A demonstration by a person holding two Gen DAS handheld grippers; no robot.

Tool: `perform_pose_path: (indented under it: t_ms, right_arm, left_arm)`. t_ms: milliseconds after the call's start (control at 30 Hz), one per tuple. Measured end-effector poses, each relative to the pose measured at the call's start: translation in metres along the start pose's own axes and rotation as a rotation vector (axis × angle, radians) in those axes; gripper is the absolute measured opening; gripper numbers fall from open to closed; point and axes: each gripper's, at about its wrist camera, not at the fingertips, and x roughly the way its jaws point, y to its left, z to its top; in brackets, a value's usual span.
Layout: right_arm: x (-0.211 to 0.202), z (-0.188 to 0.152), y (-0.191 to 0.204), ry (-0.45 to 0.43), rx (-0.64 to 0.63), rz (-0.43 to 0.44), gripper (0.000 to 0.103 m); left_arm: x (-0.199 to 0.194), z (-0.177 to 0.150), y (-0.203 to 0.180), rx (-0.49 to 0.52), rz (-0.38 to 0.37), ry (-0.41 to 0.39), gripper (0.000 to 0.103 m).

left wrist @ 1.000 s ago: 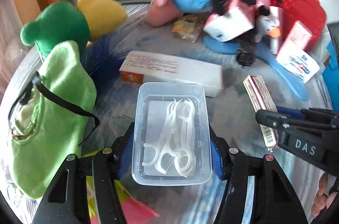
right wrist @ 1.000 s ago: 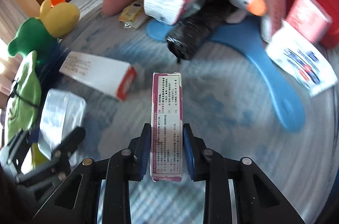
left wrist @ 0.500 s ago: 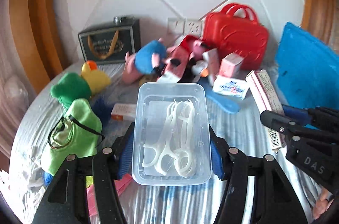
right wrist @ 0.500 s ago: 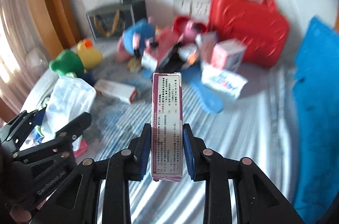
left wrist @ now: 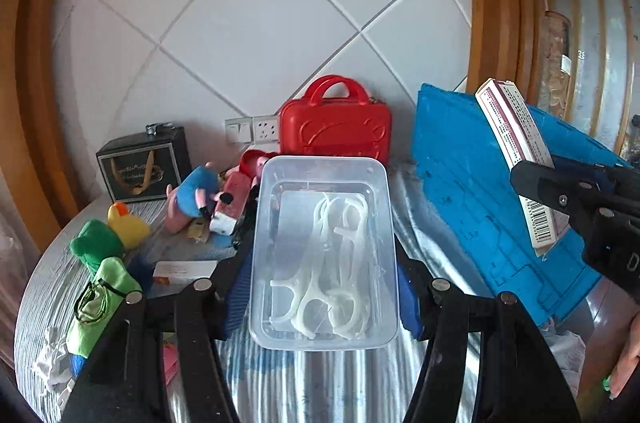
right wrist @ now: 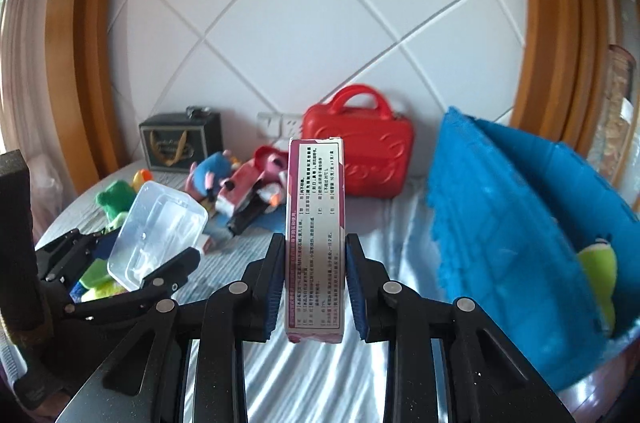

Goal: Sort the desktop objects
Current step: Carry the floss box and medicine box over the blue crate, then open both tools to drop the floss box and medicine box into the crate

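My left gripper (left wrist: 322, 263) is shut on a clear plastic box (left wrist: 324, 251) with several white floss picks inside, held up above the table. In the right wrist view that clear box (right wrist: 158, 237) appears at the left in the black fingers. My right gripper (right wrist: 316, 271) is shut on a long narrow white and magenta carton (right wrist: 316, 235) that stands upright between the blue pads. In the left wrist view the carton (left wrist: 516, 163) shows at the right, raised in front of the blue bin (left wrist: 492, 207).
A red case (right wrist: 358, 159) stands against the tiled wall beside a dark gift bag (right wrist: 180, 143). Plush toys (right wrist: 232, 187), small boxes and a green pouch (left wrist: 100, 303) litter the striped tablecloth (right wrist: 320, 375). The blue bin (right wrist: 520, 235) at the right holds a green-yellow toy (right wrist: 598, 271).
Both grippers have risen with their loads and tipped up, so the wall now fills the upper view and the table clutter looks smaller and farther away.
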Motion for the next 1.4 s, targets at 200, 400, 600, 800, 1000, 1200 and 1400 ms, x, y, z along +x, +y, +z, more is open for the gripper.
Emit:
perform_pose_path:
  t_ms: [200, 400, 600, 800, 1000, 1200, 1400]
  right_arm:
    - [-0.048, 0.004, -0.078, -0.104, 0.058, -0.067, 0.028]
    - [-0.071, -0.003, -0.188, -0.149, 0.132, -0.141, 0.028]
    - [-0.068, -0.019, -0.290, -0.124, 0.167, -0.218, 0.028]
    - [-0.043, -0.026, -0.362, -0.025, 0.207, -0.216, 0.028]
    - [-0.024, -0.031, -0.388, 0.067, 0.201, -0.207, 0.028]
    - [-0.014, -0.034, -0.394, 0.110, 0.199, -0.165, 0.028]
    - [-0.016, -0.037, -0.400, 0.135, 0.196, -0.174, 0.029]
  left_arm:
    - [-0.018, 0.033, -0.087, 0.046, -0.023, -0.106, 0.060]
    - [-0.011, 0.072, -0.197, 0.089, -0.065, -0.139, 0.060]
    - [0.017, 0.090, -0.303, 0.135, -0.098, -0.079, 0.060]
    - [0.053, 0.099, -0.360, 0.163, -0.085, 0.051, 0.060]
    - [0.073, 0.099, -0.373, 0.159, -0.082, 0.111, 0.060]
    - [0.078, 0.098, -0.382, 0.152, -0.082, 0.130, 0.060]
    - [0.081, 0.097, -0.382, 0.135, -0.059, 0.150, 0.060]
